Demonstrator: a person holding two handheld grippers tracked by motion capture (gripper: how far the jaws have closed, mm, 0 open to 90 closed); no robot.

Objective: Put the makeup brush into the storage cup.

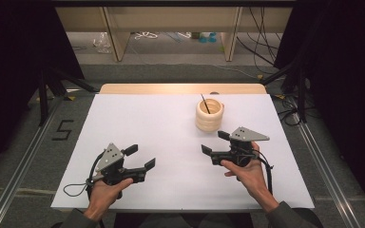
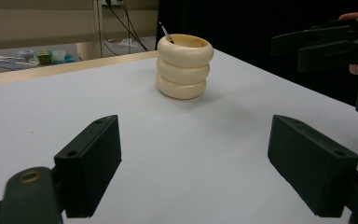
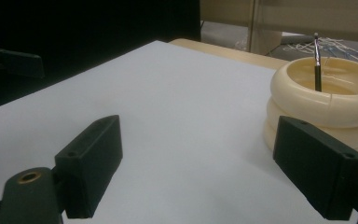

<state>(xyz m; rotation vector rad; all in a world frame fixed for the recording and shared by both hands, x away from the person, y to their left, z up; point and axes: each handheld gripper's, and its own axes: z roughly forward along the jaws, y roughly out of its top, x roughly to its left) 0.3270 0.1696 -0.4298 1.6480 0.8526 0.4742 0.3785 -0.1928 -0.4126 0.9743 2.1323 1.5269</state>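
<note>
Standing upright toward the far right of the white desk (image 1: 138, 123), a cream ringed holder (image 1: 209, 115) carries a thin dark stick (image 1: 205, 103) leaning up and to the left. Left tool (image 1: 140, 157) and right tool (image 1: 215, 143) hover with jaws spread, empty.

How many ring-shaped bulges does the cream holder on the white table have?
3. The cream ribbed holder shows three stacked ring bulges: one at the rim, one in the middle, one at the base. A thin dark stick stands inside it.
</note>
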